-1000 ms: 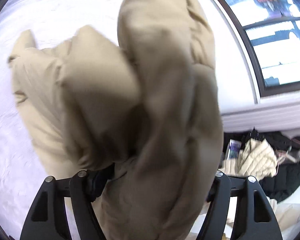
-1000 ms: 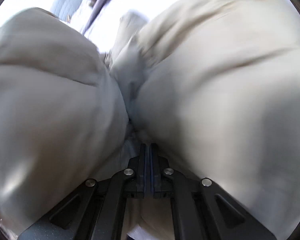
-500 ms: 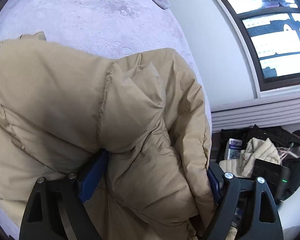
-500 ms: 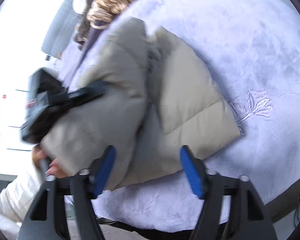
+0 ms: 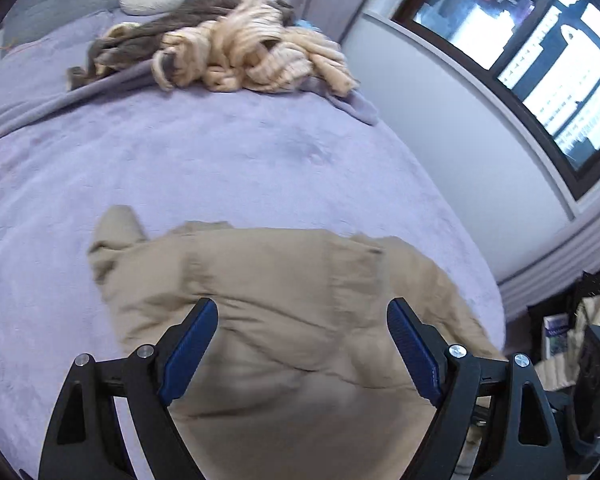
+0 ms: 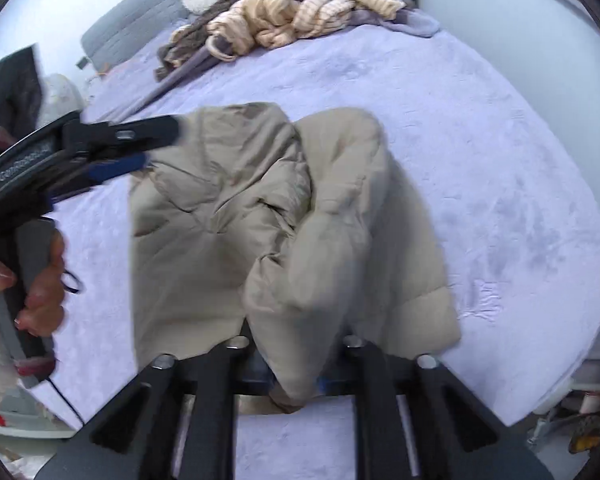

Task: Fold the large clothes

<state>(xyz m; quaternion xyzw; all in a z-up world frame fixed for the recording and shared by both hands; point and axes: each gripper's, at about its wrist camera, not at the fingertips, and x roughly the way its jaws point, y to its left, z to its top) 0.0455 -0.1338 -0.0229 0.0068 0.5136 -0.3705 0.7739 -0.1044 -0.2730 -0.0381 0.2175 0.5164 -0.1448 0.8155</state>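
My view takes in the lavender bedspread (image 5: 260, 160) first, then the beige puffer jacket (image 6: 228, 216) lying on its near part, doubled over itself in a rough bundle. I judge the fold about half made: edges are uneven and one lobe bulges. At the bed's far end sits a heap of unfolded clothes (image 5: 236, 56), so plenty seems left. My left gripper (image 5: 300, 340) hangs just above the jacket, fingers spread wide and empty. My right gripper (image 6: 296, 376) has jacket fabric between its fingers, but the padding hides the tips; I cannot tell how firmly they bite.
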